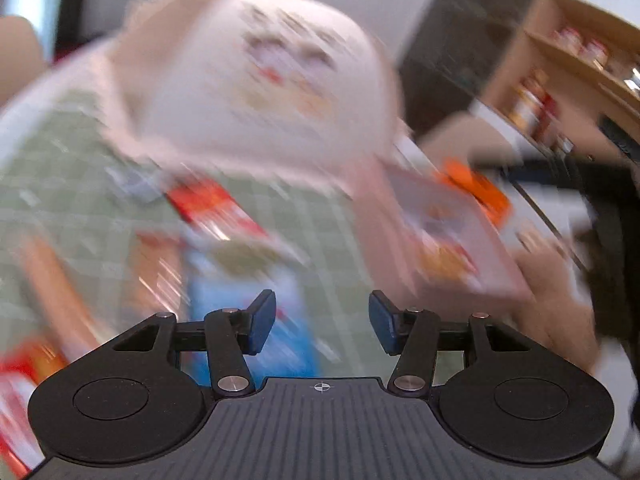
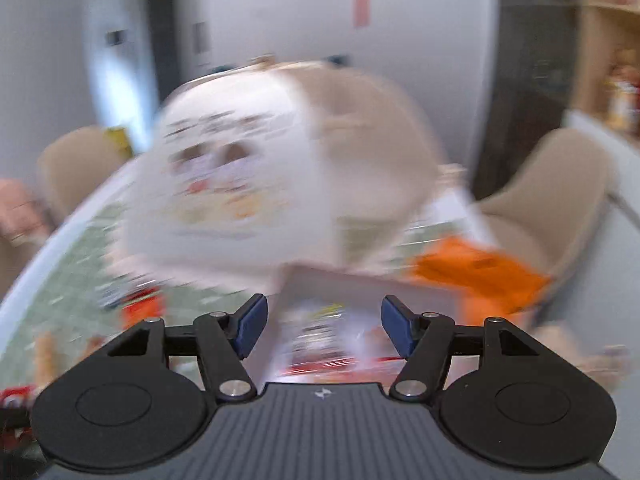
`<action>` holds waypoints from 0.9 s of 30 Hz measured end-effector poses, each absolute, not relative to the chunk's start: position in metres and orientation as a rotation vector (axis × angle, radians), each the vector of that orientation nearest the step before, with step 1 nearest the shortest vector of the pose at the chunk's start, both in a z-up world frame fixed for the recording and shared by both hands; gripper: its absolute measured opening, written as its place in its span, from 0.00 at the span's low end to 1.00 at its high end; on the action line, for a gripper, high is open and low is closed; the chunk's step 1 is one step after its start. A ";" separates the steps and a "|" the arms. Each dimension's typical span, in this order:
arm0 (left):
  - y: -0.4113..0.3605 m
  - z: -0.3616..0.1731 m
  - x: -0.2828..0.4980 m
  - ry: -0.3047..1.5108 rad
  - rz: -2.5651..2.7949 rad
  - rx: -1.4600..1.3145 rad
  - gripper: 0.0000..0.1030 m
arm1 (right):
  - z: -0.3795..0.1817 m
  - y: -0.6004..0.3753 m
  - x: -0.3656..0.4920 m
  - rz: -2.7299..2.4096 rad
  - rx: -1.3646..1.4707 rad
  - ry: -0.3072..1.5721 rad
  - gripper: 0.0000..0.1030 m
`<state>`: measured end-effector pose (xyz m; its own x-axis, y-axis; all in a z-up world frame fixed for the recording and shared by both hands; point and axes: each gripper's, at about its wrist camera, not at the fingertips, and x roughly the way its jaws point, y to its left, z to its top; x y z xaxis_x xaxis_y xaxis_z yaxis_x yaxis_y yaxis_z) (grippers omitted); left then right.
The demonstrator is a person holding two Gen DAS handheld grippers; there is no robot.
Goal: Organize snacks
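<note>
A green checked table [image 1: 72, 168] carried everything, its pale edge curving along the left in the right wrist view. On it stood a large white bag [image 1: 256, 80], probably the container for sorting, with snack packets scattered in front: a red packet [image 1: 208, 204], a blue packet [image 1: 248, 304] and an orange packet [image 2: 480, 272]. All were blurred. The left gripper [image 1: 322, 322] and right gripper [image 2: 323, 328] both stood open, holding nothing, with bare cloth between packets.

A home dining room is showing here: beige padded chairs [image 2: 556, 200] are ringing a table under a green checked cloth [image 1: 60, 168], wooden shelves [image 1: 576, 60] of jars standing far right.
</note>
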<state>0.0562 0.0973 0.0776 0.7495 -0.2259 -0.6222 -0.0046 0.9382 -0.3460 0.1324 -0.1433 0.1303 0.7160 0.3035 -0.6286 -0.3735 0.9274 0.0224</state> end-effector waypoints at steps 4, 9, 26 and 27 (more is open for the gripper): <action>0.144 0.083 0.120 0.714 -0.016 -0.303 0.55 | 0.100 -0.089 0.114 0.508 -0.137 0.739 0.63; 0.170 0.055 0.196 0.787 0.023 -0.172 0.55 | 0.077 -0.048 0.112 0.581 -0.186 0.790 0.63; 0.190 0.026 0.206 0.941 -0.248 -0.166 0.47 | 0.020 0.030 0.161 0.624 -0.304 0.851 0.48; 0.186 0.026 0.199 0.959 -0.263 -0.192 0.47 | 0.021 0.022 0.153 0.637 -0.283 0.871 0.47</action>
<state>0.1995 0.1862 0.0261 0.5462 -0.3047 -0.7803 0.1356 0.9514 -0.2766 0.1530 0.0222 0.0210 0.4762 0.4016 -0.7823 -0.6238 0.7813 0.0213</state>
